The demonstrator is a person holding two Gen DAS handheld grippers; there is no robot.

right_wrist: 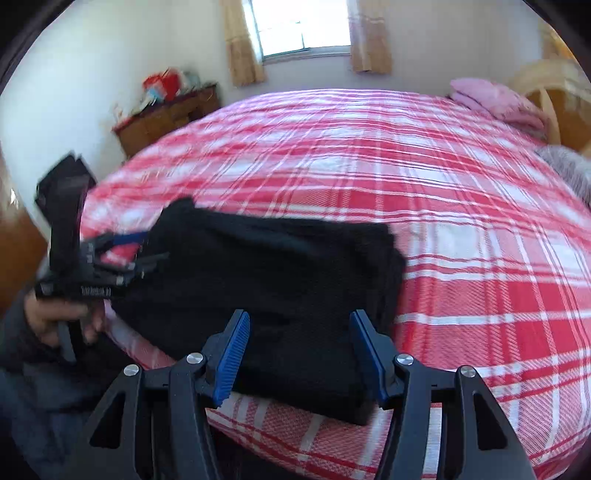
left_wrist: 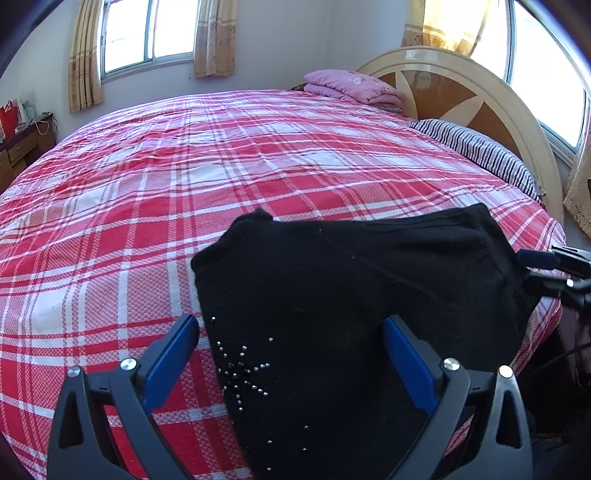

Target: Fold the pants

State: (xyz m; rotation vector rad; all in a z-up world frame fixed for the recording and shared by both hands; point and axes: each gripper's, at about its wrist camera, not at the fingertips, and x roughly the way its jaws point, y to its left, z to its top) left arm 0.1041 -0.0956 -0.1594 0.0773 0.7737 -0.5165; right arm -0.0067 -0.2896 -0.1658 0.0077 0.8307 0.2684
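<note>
The pants (left_wrist: 351, 295) are black and lie folded in a compact stack near the front edge of the bed (left_wrist: 184, 184); a cluster of small silver studs (left_wrist: 240, 373) shows on the top layer at the left side in the left wrist view; in the right wrist view the pants (right_wrist: 277, 277) present layered folded edges at the right end.

The left hand-held gripper (left_wrist: 291, 354) stands over the studded end of the pants with its blue pads wide apart; the pads do not press on the cloth; one finger (left_wrist: 173, 354) is above the bedspread and the other above the black fabric. The right hand-held gripper (right_wrist: 299, 350) is over the near edge of the stack, jaws apart, with cloth between the pads and no visible clamping; the view is motion-blurred. In the right wrist view a hand (right_wrist: 62, 317) grasps the handle of the left unit at the left end of the pants.

The bedspread is a red-and-white plaid; a striped pillow (left_wrist: 480, 151) and a folded pink blanket (left_wrist: 354, 86) lie at the headboard (left_wrist: 461, 96); a curtained window (left_wrist: 147, 33) is on the far wall; a wooden cabinet (right_wrist: 166, 118) stands beside the bed.
</note>
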